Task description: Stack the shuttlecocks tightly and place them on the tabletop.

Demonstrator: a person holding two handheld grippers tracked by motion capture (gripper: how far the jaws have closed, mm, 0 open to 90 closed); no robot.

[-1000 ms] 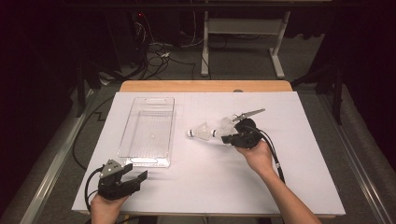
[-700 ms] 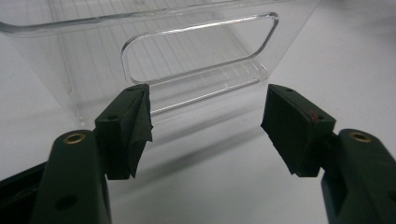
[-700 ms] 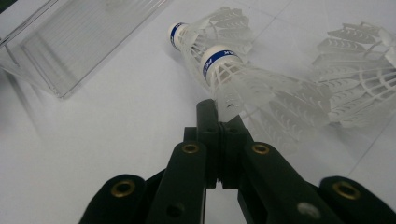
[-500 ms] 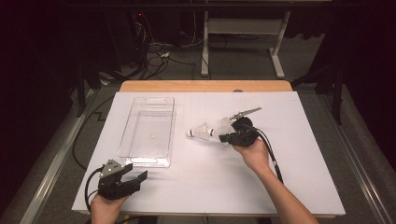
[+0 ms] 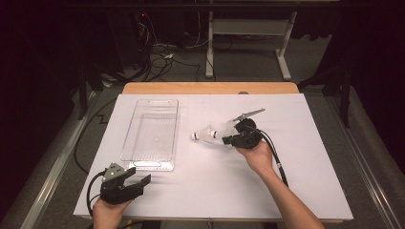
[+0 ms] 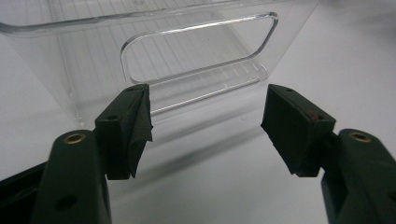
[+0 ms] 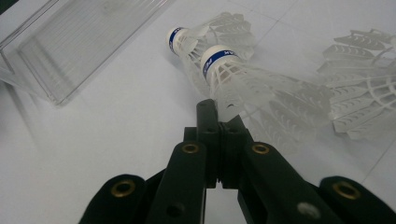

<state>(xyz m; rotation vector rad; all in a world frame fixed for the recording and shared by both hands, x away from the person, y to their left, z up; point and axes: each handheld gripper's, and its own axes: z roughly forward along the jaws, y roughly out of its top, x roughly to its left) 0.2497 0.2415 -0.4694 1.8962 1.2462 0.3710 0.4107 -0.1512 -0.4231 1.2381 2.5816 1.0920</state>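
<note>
Where the white sheet (image 5: 200, 191) covers the table (image 5: 210, 88), a clear bin (image 5: 152, 133) lies on its left half, long side running away from the person, with a slot handle cut in its near end wall. In the left gripper view that wall (image 6: 154, 60) stands just beyond the jaws, and the slot shows between them.

The left gripper (image 5: 136, 183) sits at the near left corner of the sheet, just short of the bin, held low in the person's left hand (image 5: 109, 213). Its jaws stand wide apart with nothing between them, the bare sheet showing in the gap.

The right gripper (image 5: 228, 140) lies right of the bin, near the middle of the sheet, in the right hand (image 5: 258, 157), jaws pointing left. They are pressed together on the plastic skirt of a shuttlecock (image 7: 233, 74), whose white cork with a blue band points away toward the bin. A second shuttlecock (image 7: 196, 37) lies just behind it, cork the same way, so close that I cannot tell whether they touch. A third (image 7: 364, 79) lies to the right of them in the right gripper view, skirt alone in sight. From the high view the shuttlecocks (image 5: 207, 134) read as one pale cluster at the jaw tips, well apart from the bin.
</note>
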